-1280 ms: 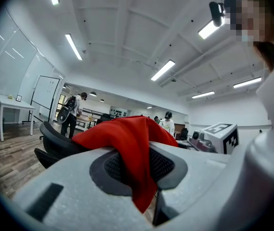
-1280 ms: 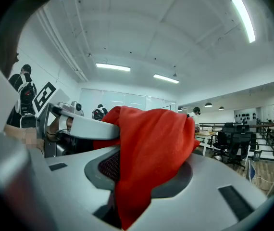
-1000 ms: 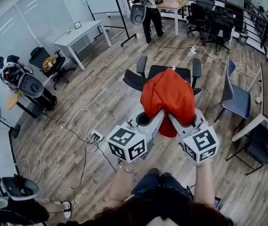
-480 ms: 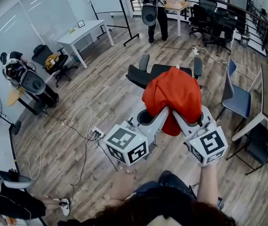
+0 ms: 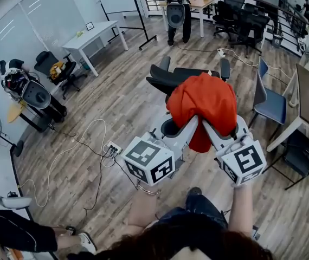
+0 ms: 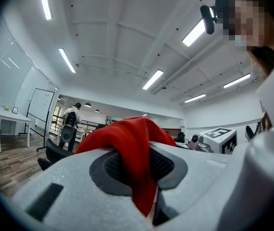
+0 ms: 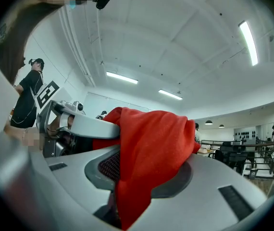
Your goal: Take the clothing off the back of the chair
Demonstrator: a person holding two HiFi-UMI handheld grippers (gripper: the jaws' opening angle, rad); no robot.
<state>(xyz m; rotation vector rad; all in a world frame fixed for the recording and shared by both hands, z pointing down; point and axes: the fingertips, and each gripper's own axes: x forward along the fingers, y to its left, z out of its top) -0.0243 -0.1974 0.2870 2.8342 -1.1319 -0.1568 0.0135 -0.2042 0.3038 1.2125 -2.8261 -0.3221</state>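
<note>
The wood floor (image 5: 122, 107) spreads all round the black office chair (image 5: 168, 81), which stands out in front of the person. The red clothing (image 5: 208, 104) is a bunched heap on the near side of the chair. In the head view it covers most of the chair's back, leaving the seat edge and both armrests showing past it. A narrower fold hangs from the heap's underside, down toward the person. From these views I cannot tell whether any part of the cloth touches the chair's back.

Both grippers reach in from the near side of the chair and meet under the heap, close beside each other. The left gripper (image 5: 194, 122) comes in from the lower left, its marker cube (image 5: 147, 160) nearest the person. The right gripper (image 5: 207, 125) comes in from the lower right, with its own cube (image 5: 243, 161).

In the left gripper view, the left gripper (image 6: 139, 172) is clamped on a thin fold of the red cloth (image 6: 127, 143). The fold runs down between the dark ribbed pads (image 6: 114, 170) and out below them.

In the right gripper view, the right gripper (image 7: 137, 177) is clenched on a thicker wad of the cloth (image 7: 151, 138). The wad spills over its pads (image 7: 109, 166) and hangs past them.
</note>
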